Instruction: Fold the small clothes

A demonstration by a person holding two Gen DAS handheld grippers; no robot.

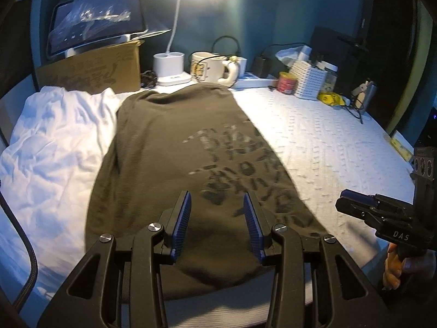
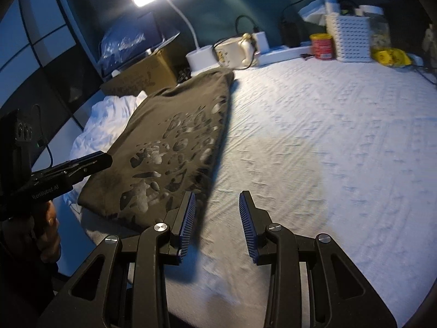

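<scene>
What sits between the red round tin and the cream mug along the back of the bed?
A white power strip lies between the red tin and the cream mug, with a white plug block standing at its mug end; the right wrist view shows it best.

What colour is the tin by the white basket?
The tin is red with a yellow lid, clearest in the right wrist view.

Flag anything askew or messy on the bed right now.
The white garment lies crumpled left of the dark printed shirt, unfolded. The shirt lies fairly flat, slightly skewed. Both grippers are open and hold nothing.
</scene>
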